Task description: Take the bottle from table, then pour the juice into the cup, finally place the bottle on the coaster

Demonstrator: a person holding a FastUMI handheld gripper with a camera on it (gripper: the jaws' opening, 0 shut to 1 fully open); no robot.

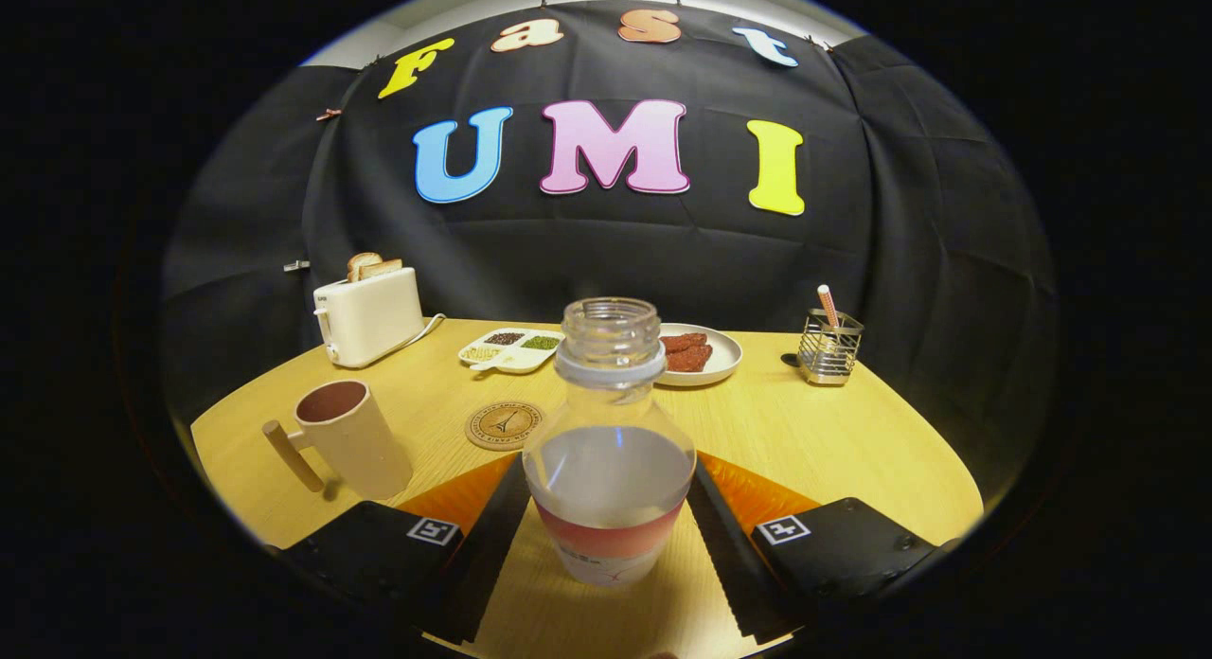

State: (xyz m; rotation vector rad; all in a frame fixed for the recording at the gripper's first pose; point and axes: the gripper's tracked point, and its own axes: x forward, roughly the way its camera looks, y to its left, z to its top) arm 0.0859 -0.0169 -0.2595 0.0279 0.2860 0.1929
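A clear uncapped bottle point(609, 451) with a red-and-white label stands upright between my fingers, partly filled with pale liquid. My gripper point(609, 465) is shut on the bottle, one finger pressing each side of its body. A beige cup point(346, 436) with a wooden handle and a brown inside stands on the table to the left, beyond the left finger. A round cork coaster point(504, 424) lies just behind the bottle, slightly to its left, between the cup and the bottle.
On the wooden table point(805, 441), a white toaster point(369, 313) with bread stands at the back left. A divided snack tray point(511, 348) and a plate of reddish food point(705, 353) lie behind the bottle. A wire holder point(829, 348) stands at the back right.
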